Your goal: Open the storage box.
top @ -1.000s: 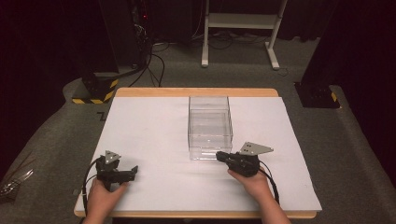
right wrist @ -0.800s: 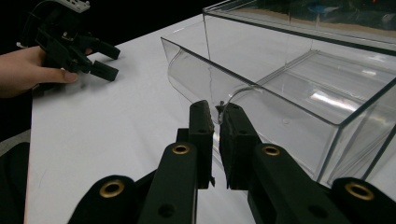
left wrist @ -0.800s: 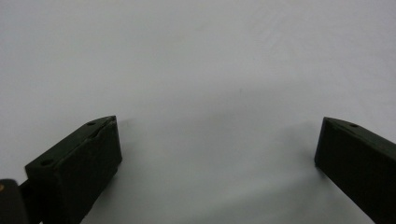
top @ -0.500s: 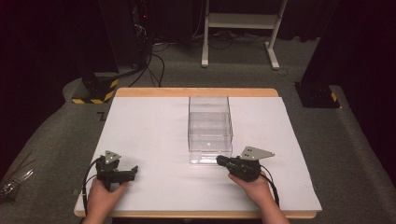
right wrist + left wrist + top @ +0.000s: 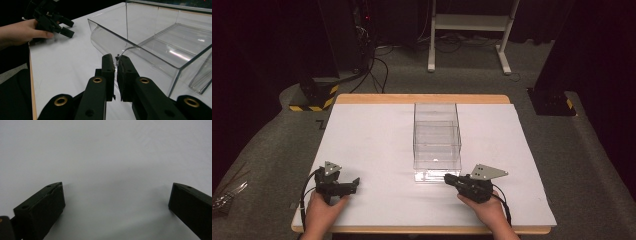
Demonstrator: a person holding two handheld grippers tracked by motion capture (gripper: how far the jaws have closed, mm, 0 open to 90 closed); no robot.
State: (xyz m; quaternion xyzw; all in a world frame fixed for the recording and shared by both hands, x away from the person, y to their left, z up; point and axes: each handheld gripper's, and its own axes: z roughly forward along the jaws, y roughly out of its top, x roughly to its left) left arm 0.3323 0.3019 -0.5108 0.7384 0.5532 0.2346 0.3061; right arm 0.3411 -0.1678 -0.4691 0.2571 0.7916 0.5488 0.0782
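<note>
1. clear plastic forms the drawer unit [image 5: 436, 141], a see-through box standing at the centre of the table [image 5: 362, 130] in the high view, its long side running from six o'clock to twelve o'clock.
2. white covering lies over the tabletop, with a wooden edge showing at twelve o'clock and six o'clock.
3. in the high view the right gripper [image 5: 448, 177] sits at about five o'clock from the table's centre, held in the person's right hand [image 5: 484, 207], its tips at the near bottom corner of the drawer unit.
4. in the right gripper view the right gripper [image 5: 116, 65] has its two black jaws drawn together, with only a thin slit between them.
5. a thin clear lip or handle at the front of the pulled-out drawer [image 5: 150, 47] sits right at the jaw tips; the jaws look pinched on it, though the clear plastic makes the contact hard to judge.
6. the drawer front curves toward the camera, and the empty tray stretches away toward one o'clock.
7. in the high view the left gripper [image 5: 354, 183] rests at about seven o'clock, well apart from the drawer unit, held in the left hand [image 5: 323, 212].
8. in the left gripper view its jaws stand wide apart over the bare white surface, nothing between them.
9. grey carpet floor [image 5: 272, 140] surrounds the table, with dark stands and a white frame [image 5: 469, 22] beyond twelve o'clock.
</note>
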